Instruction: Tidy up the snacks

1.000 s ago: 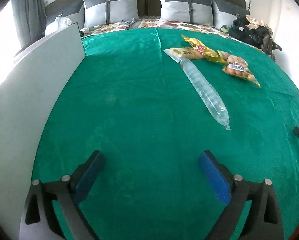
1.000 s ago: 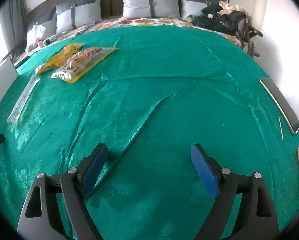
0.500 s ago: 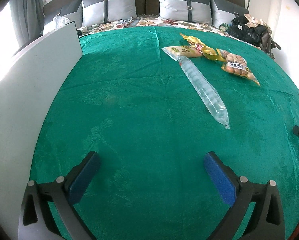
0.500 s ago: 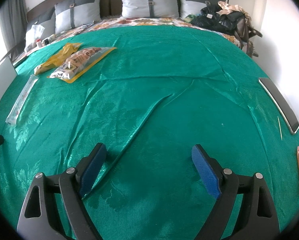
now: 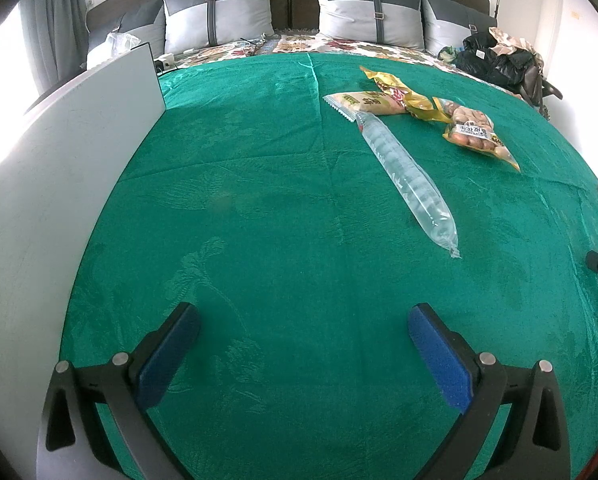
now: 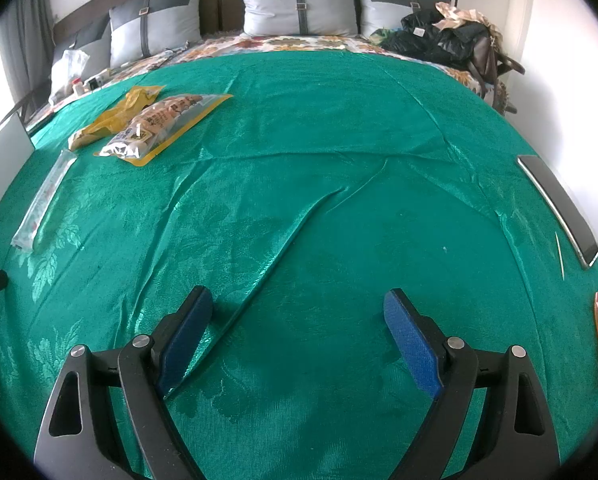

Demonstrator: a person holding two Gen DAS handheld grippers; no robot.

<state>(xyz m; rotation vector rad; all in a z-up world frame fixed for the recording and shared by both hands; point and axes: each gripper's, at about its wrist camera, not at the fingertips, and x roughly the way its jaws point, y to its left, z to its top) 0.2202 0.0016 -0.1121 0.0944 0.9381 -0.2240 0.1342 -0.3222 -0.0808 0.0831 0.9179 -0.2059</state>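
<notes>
Left gripper [image 5: 303, 316] spread wide, nothing between blue pads, above green bedspread [image 5: 259, 220]. Right gripper [image 6: 298, 300] likewise spread, empty, over creased cloth. Snacks far ahead: long clear packet [image 5: 407, 176], beige packet [image 5: 365, 103] touching its far end, yellow wrapper [image 5: 395, 90], peanut bag [image 5: 475, 132]. White board [image 5: 59, 184] at left.

Green bedspread [image 6: 339, 128]: woven cloth with a leaf pattern and a satin sheen, creased at centre frame; long clear packet [image 5: 407, 176]: glossy see-through plastic; yellow snack bags [image 6: 159, 120]: shiny crinkled film; white board [image 5: 59, 168], left of frame: smooth and matt.
</notes>
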